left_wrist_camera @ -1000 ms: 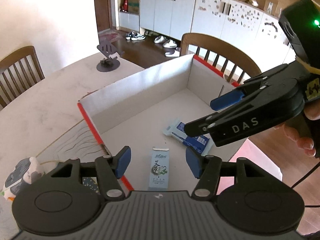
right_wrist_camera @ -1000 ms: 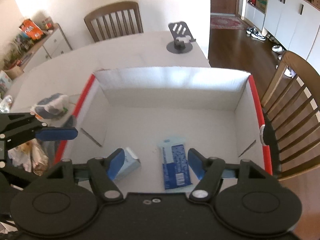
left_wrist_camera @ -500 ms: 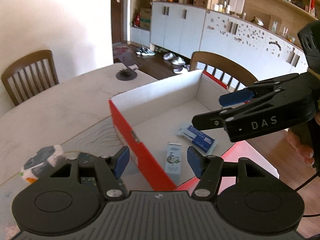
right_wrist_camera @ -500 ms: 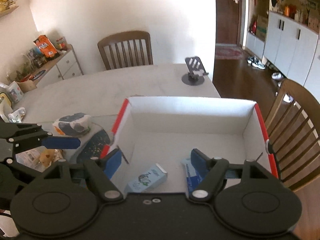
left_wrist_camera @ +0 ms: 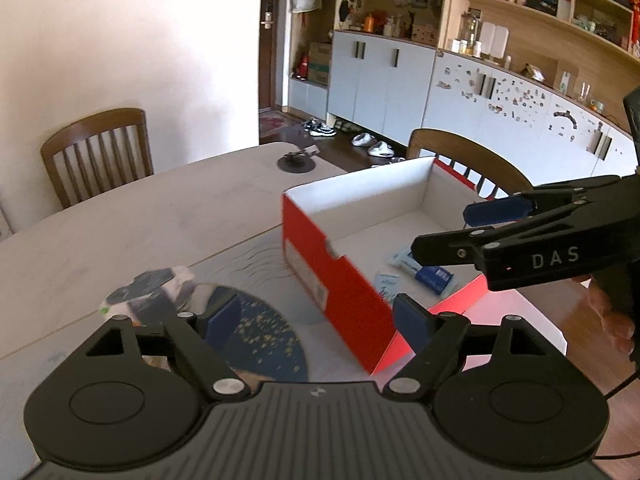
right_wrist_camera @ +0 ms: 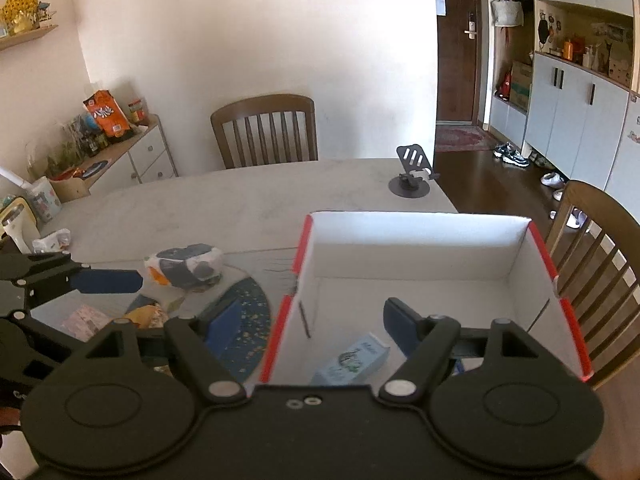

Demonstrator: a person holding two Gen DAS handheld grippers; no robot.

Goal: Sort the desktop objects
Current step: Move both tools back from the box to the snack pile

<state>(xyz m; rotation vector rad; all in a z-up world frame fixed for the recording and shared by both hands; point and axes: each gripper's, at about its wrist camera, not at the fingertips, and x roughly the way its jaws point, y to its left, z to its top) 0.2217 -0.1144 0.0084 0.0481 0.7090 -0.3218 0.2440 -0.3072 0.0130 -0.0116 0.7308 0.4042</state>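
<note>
A red box with a white inside [left_wrist_camera: 340, 280] [right_wrist_camera: 420, 232] stands at the table's right edge. In it lie a small light-blue carton [right_wrist_camera: 354, 358] [left_wrist_camera: 387, 285] and a blue-and-white packet [left_wrist_camera: 424, 270]. My left gripper [left_wrist_camera: 318, 318] is open and empty, held above the table just left of the box. My right gripper [right_wrist_camera: 314, 322] is open and empty, held above the box's near left corner; it also shows in the left wrist view [left_wrist_camera: 452, 232]. A wrapped blue-and-white pack [right_wrist_camera: 186, 266] [left_wrist_camera: 148, 290] lies on the table left of the box.
A dark blue round mat [right_wrist_camera: 244, 320] lies beside the box. Small packets [right_wrist_camera: 86, 320] lie at the near left. A black phone stand [right_wrist_camera: 412, 176] stands at the far table edge. Wooden chairs [right_wrist_camera: 266, 130] stand behind and to the right [right_wrist_camera: 596, 256].
Both grippers have pulled back and up and shifted left from over the box's inside. The box's outer red wall and the items on the table have come into view. Both stay open.
</note>
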